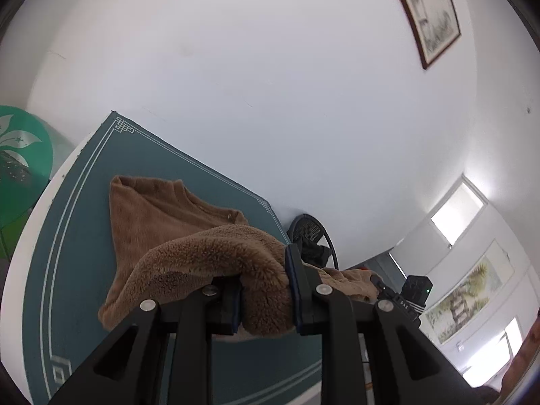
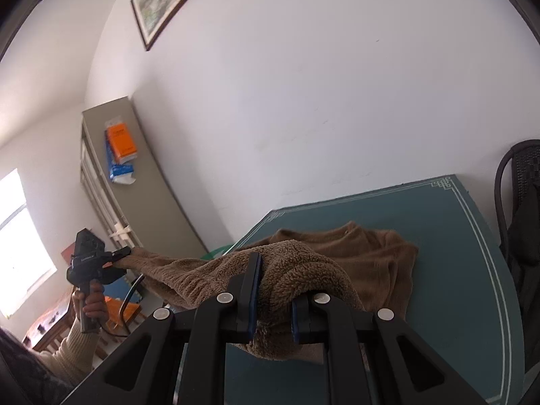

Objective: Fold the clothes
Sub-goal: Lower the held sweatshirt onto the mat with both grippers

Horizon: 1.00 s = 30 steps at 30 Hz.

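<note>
Cabinet (image 2: 135,182) only from right wrist

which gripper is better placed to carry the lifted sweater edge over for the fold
Neither clearly: the left gripper and right gripper each clamp the brown sweater, its edge raised between them over the teal table.

White walls (image 2: 320,84) carried a framed painting (image 1: 428,10). A teal table (image 2: 455,253) with pale line border stood against the wall. Grey-beige cabinet (image 2: 148,185) in the corner; bright window (image 2: 20,243) beside it; black mesh chair (image 1: 312,233) nearby.
</note>
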Each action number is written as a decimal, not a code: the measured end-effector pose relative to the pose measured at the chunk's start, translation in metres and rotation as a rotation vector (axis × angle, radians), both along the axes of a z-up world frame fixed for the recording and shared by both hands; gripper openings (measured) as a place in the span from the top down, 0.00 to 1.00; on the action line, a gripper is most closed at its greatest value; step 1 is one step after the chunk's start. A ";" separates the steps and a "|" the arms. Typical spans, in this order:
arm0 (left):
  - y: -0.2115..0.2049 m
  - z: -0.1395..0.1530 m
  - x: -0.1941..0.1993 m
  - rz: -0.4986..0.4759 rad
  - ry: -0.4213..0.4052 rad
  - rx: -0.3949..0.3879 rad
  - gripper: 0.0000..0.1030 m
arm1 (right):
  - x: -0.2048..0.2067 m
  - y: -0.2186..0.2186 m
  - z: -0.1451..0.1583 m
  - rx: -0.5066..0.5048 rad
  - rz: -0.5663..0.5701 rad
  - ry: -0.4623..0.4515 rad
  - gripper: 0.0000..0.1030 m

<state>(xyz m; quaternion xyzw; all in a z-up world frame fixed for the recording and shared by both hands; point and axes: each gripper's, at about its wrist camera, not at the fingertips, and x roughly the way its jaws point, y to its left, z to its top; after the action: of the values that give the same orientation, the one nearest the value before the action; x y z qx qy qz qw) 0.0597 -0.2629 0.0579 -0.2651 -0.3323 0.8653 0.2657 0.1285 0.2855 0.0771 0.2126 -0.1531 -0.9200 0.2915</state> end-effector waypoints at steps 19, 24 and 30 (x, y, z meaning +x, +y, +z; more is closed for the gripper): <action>-0.021 -0.072 -0.229 0.142 -0.240 0.053 0.76 | -0.229 -0.016 -0.049 0.022 -0.247 -0.198 0.85; -0.024 -0.115 -0.264 0.168 -0.352 0.057 0.76 | -0.279 -0.019 -0.085 0.042 -0.295 -0.314 0.85; -0.027 -0.147 -0.283 0.203 -0.430 0.020 0.76 | -0.305 -0.022 -0.122 0.092 -0.311 -0.397 0.85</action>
<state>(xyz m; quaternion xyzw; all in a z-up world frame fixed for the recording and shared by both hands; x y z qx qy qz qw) -0.2228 -0.2897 -0.0891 -0.4059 -0.4147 0.8079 0.1030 -0.1767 0.2638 -0.0451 0.3760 -0.1961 -0.9000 0.1007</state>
